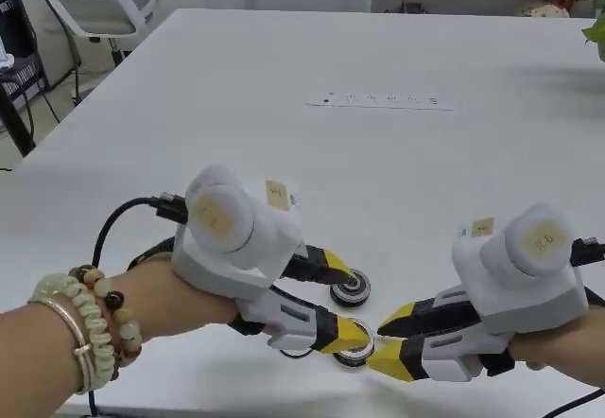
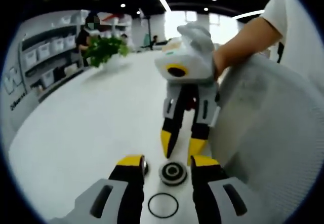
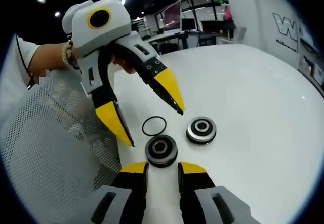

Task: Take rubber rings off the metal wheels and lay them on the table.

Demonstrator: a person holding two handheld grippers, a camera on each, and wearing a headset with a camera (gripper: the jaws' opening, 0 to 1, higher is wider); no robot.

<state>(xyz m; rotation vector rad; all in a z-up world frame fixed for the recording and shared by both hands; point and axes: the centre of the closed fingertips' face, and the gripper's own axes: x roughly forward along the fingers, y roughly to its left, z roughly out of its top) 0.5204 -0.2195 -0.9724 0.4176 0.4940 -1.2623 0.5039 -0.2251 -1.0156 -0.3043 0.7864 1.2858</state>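
Note:
Two metal wheels sit near the front edge of the white table (image 1: 378,153). The near wheel (image 3: 161,150) lies just ahead of my right gripper (image 3: 163,167), whose jaws stand open. The other wheel (image 3: 201,131) rests a little farther right. A loose black rubber ring (image 3: 154,125) lies flat beside them. My left gripper (image 3: 156,128) reaches in from the opposite side, open, its yellow tips straddling the ring and the near wheel. In the left gripper view that wheel (image 2: 172,173) sits between the open jaws of my left gripper (image 2: 168,162), the ring (image 2: 163,204) lies nearer, and the right gripper (image 2: 179,155) points down at it.
Beyond the grippers the tabletop runs bare, crossed by a faint strip of printed marks (image 1: 378,101). A white office chair (image 1: 99,7) stands past the far left corner. Green plant leaves (image 1: 596,21) show at the right edge. A black cable (image 1: 118,219) trails from the left gripper.

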